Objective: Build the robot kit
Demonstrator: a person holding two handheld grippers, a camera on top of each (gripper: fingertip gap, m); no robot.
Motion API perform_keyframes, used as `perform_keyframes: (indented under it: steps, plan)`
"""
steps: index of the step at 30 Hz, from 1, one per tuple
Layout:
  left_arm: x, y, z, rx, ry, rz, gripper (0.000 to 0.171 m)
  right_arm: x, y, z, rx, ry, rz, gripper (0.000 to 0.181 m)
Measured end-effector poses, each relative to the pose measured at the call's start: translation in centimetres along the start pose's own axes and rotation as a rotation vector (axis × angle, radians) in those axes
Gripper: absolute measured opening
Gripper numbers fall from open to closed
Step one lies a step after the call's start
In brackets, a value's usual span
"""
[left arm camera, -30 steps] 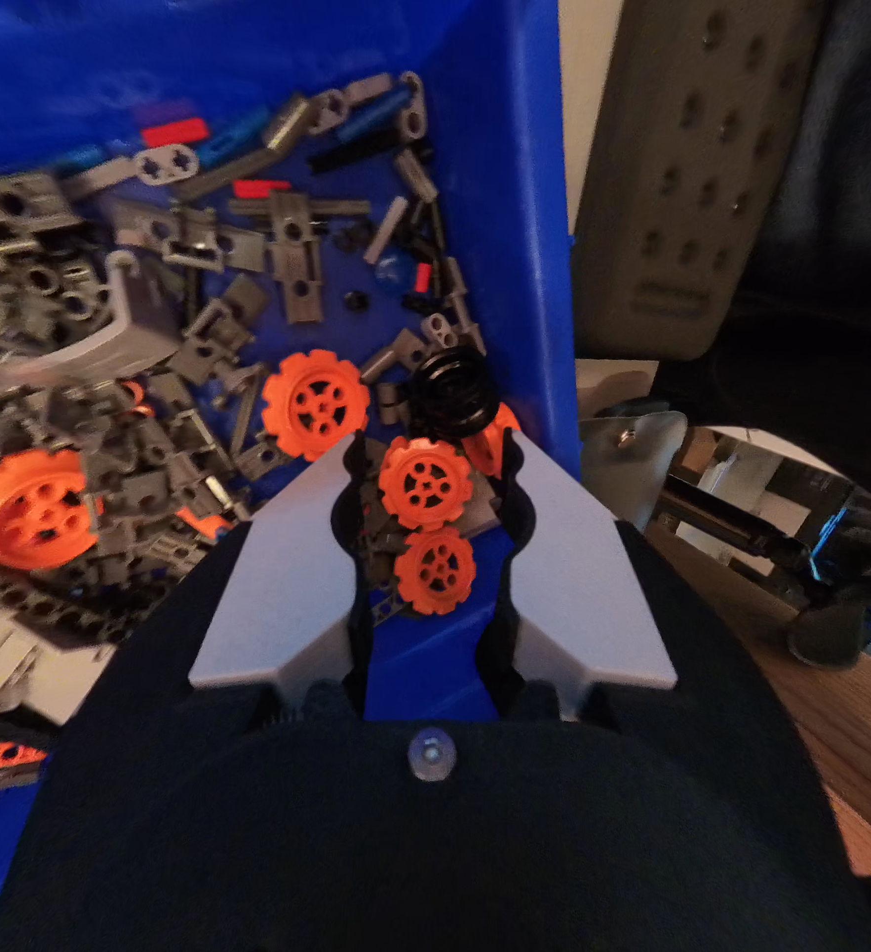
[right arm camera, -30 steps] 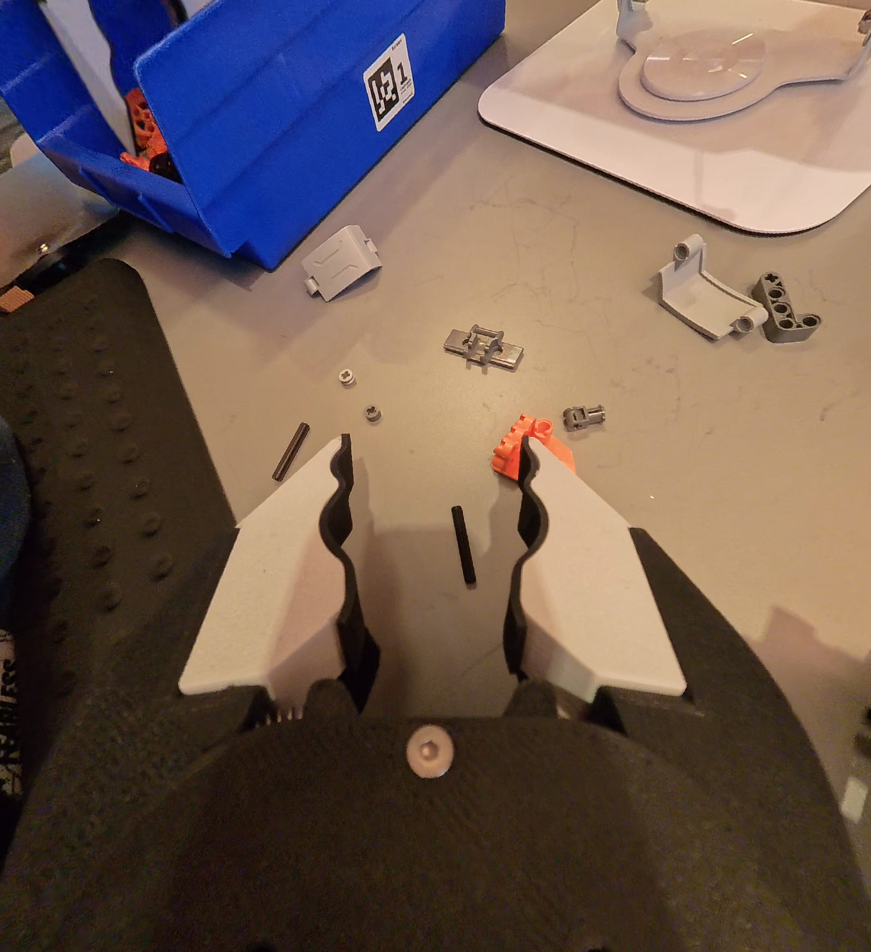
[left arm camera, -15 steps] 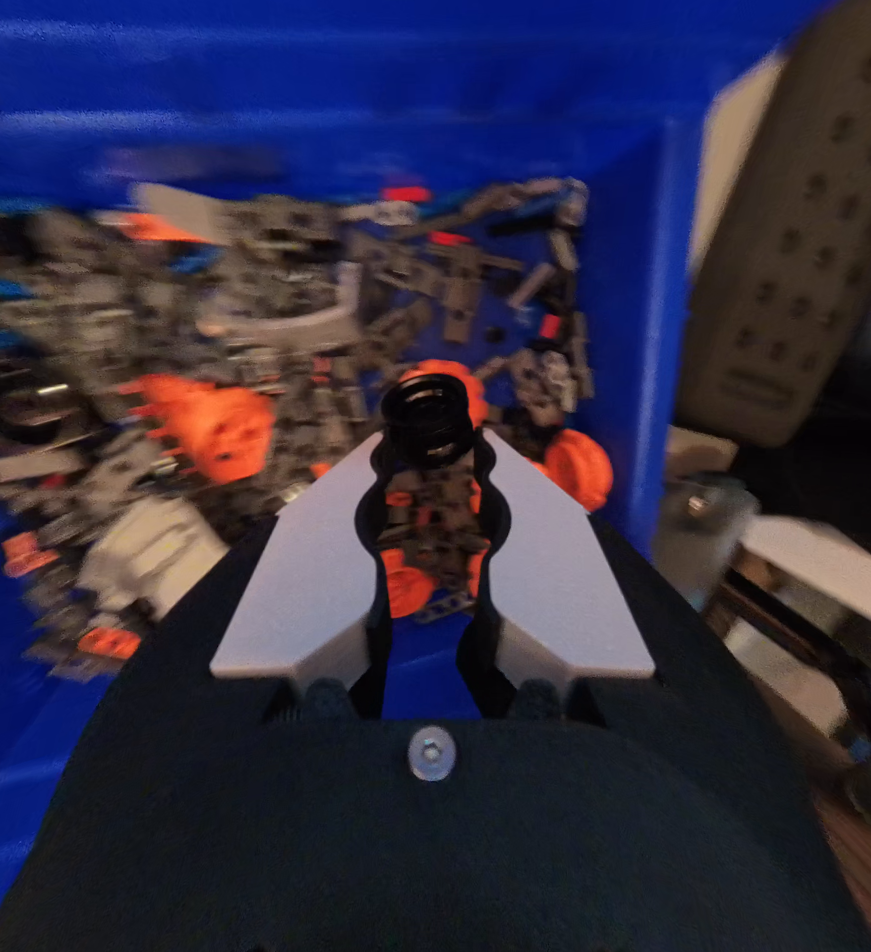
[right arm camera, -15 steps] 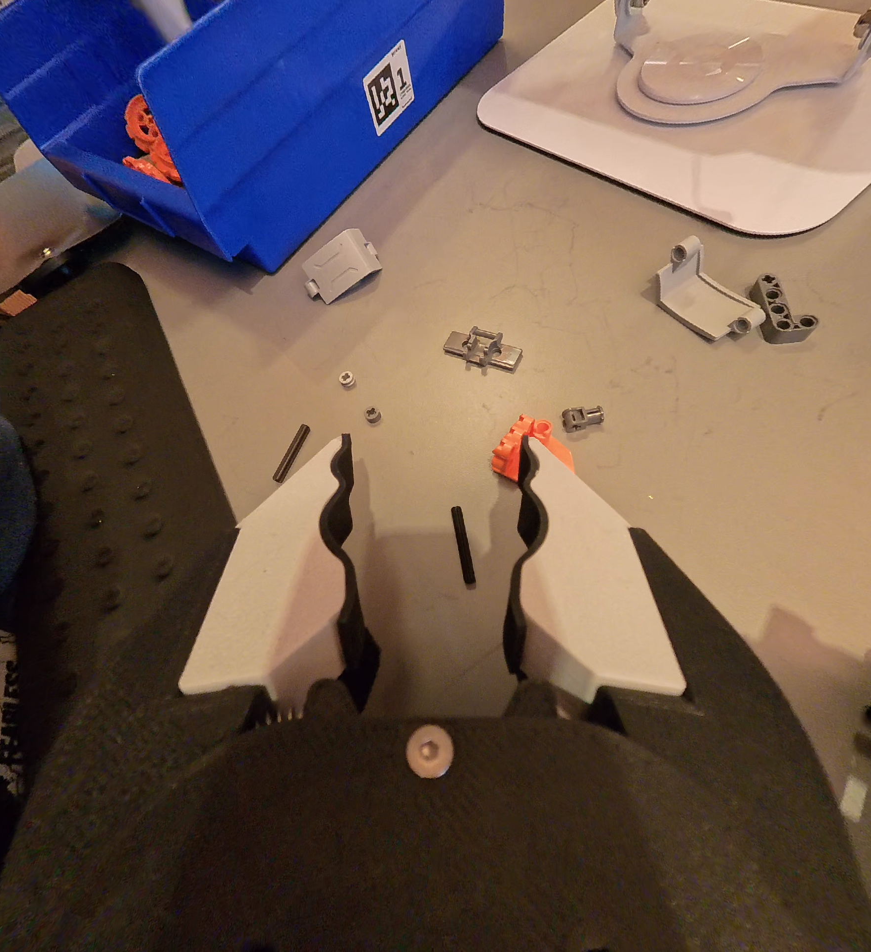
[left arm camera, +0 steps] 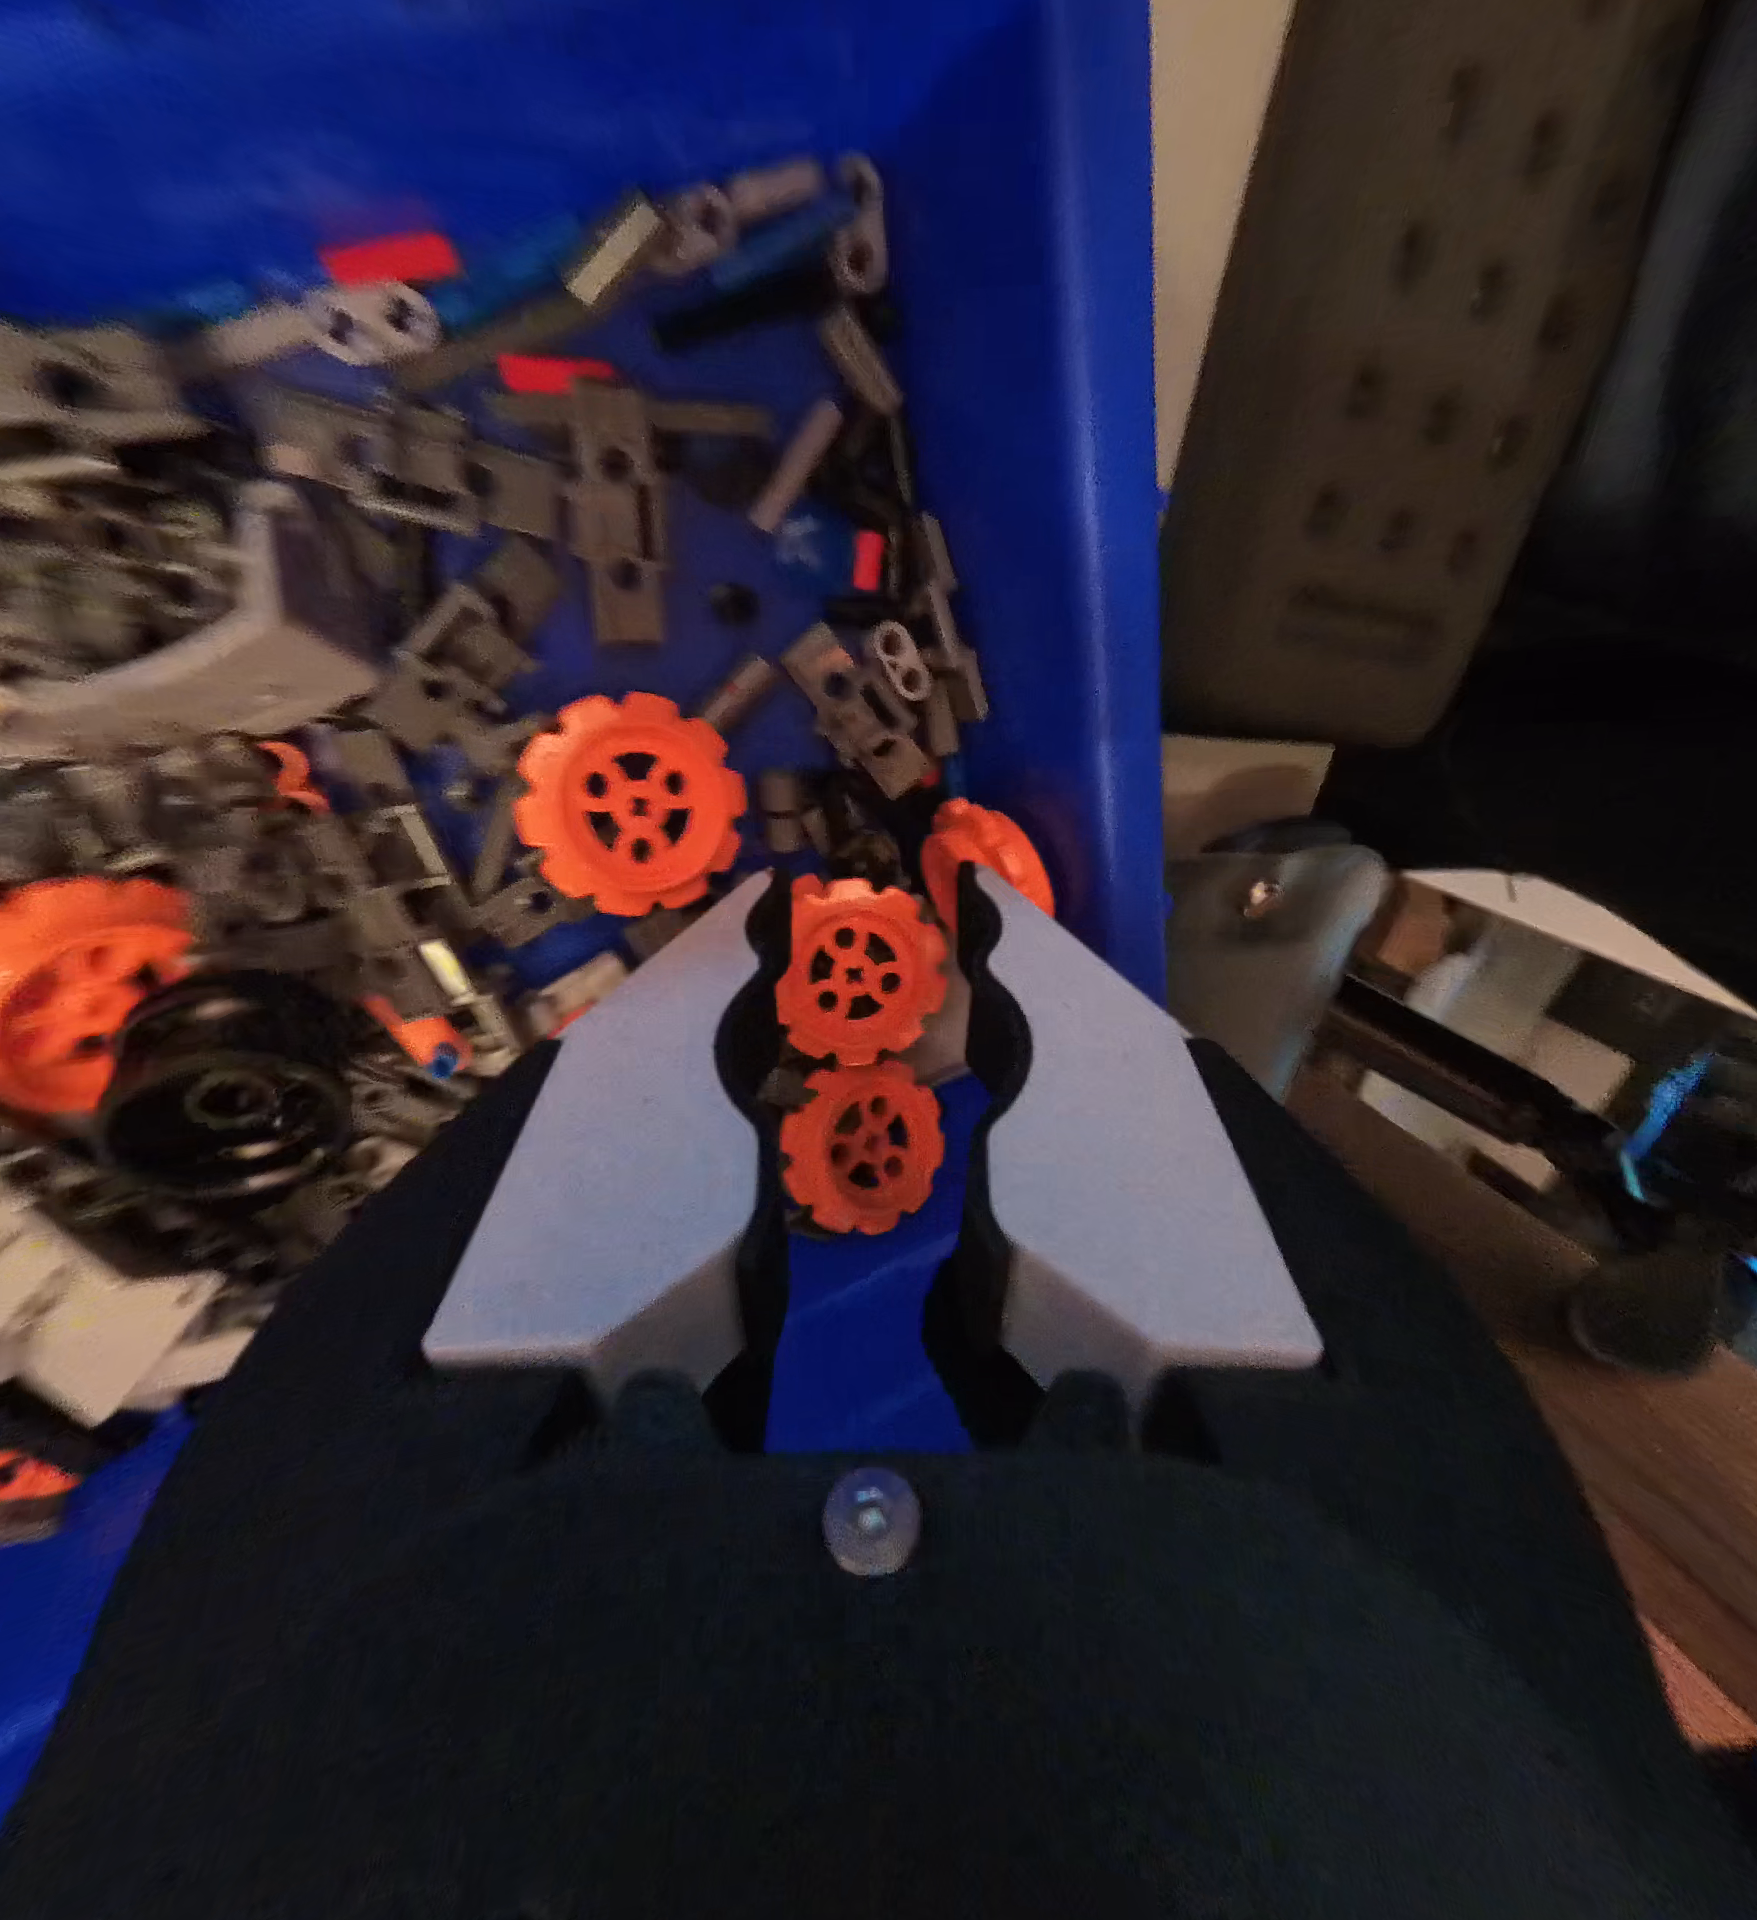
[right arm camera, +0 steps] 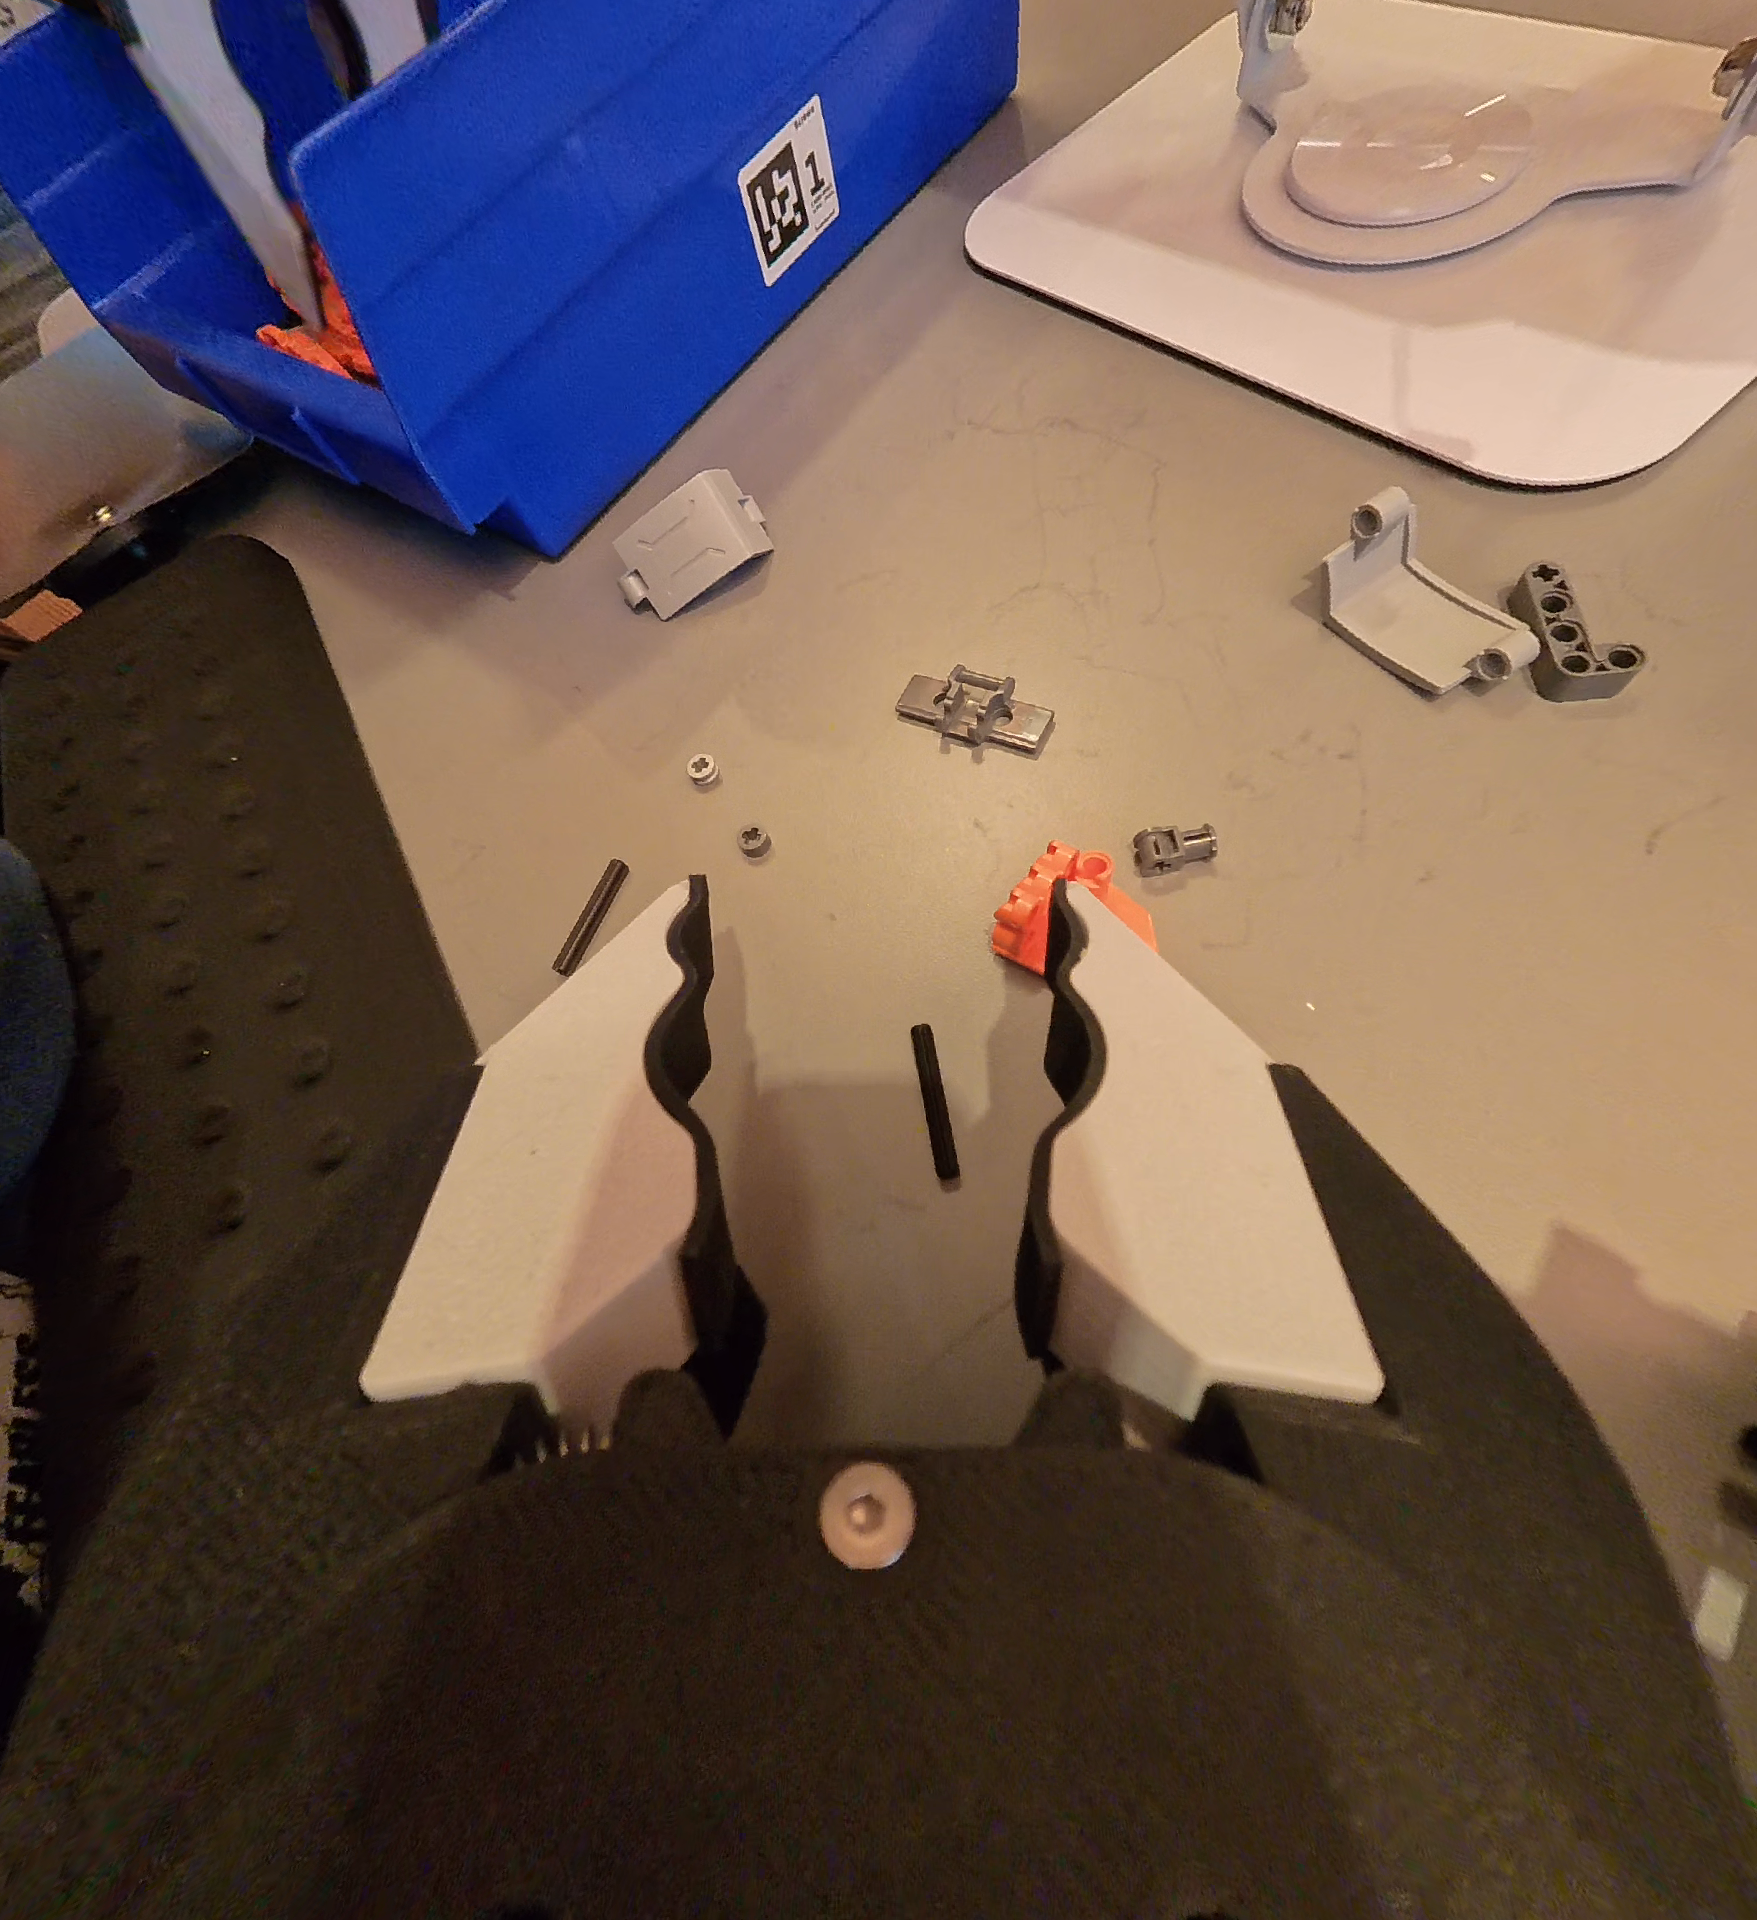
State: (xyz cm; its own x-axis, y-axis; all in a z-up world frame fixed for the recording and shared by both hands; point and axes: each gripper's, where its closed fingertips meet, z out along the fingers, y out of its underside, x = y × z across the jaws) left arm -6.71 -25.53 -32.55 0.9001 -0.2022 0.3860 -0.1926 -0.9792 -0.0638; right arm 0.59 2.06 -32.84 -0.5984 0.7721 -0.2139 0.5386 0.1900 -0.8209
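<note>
My left gripper [left arm camera: 866, 878] is down inside the blue bin [left arm camera: 1040, 416], by its right wall. Its jaws stand narrowly apart on either side of a small orange gear [left arm camera: 858, 982], which lies on the pile. A second orange gear [left arm camera: 861, 1148] lies just behind it and a larger one [left arm camera: 630, 802] ahead to the left. A black tyre [left arm camera: 219, 1107] lies at the left. My right gripper [right arm camera: 876, 888] is open and empty just above the grey table [right arm camera: 1373, 1039]. A black axle [right arm camera: 934, 1101] lies between its fingers. An orange toothed piece [right arm camera: 1030, 914] lies at the right fingertip.
The bin [right arm camera: 562, 260] stands at the table's far left, with the left gripper's fingers [right arm camera: 219, 156] in it. Loose grey parts lie about: a panel [right arm camera: 692, 545], a tread link [right arm camera: 973, 710], a curved piece [right arm camera: 1404, 613], a beam [right arm camera: 1570, 644]. A white board [right arm camera: 1373, 291] lies far right. Tip to tip, the grippers are about 30 centimeters apart.
The left gripper had lifted the black tyre half a second ago. It has let it go at the left and come back down over the orange gears. The right gripper has not moved.
</note>
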Motion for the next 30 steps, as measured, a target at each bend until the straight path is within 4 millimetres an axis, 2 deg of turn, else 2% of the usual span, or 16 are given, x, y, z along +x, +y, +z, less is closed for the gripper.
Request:
perform_keyframes:
  steps: [1, 6, 14, 19, 22, 23, 25, 30]
  plan:
    - [0.5, 0.4, 0.5, -0.027, 0.033, -0.004, 0.032, 0.0, 0.0, 0.0, 0.001, 0.0, 0.001, 0.062]
    - [0.4, 0.7, 0.6, -0.066, 0.02, 0.002, 0.039, 0.0, -0.1, -0.1, 0.005, -0.001, -0.001, 0.062]
    - [0.6, 2.1, -0.8, -0.123, 0.065, 0.011, 0.048, -0.1, -0.1, -0.1, 0.009, -0.004, -0.002, 0.062]
    - [0.0, 3.7, 0.6, -0.243, -0.006, 0.073, 0.053, -0.1, -0.1, -0.1, 0.008, -0.005, -0.004, 0.063]
    - [-0.2, 4.0, 1.5, -0.278, -0.062, 0.133, 0.052, -0.1, -0.1, -0.1, 0.008, -0.004, -0.005, 0.063]
    - [-0.4, 3.7, 1.6, -0.271, -0.086, 0.151, 0.046, -0.1, -0.1, -0.1, 0.007, -0.003, -0.005, 0.063]
    - [-0.5, 3.3, 1.7, -0.262, -0.105, 0.139, 0.04, -0.1, -0.1, -0.1, 0.008, -0.002, -0.008, 0.062]
    - [-1.2, 2.4, 1.6, -0.238, -0.138, 0.119, 0.04, -0.1, -0.1, -0.1, 0.009, -0.002, -0.008, 0.062]
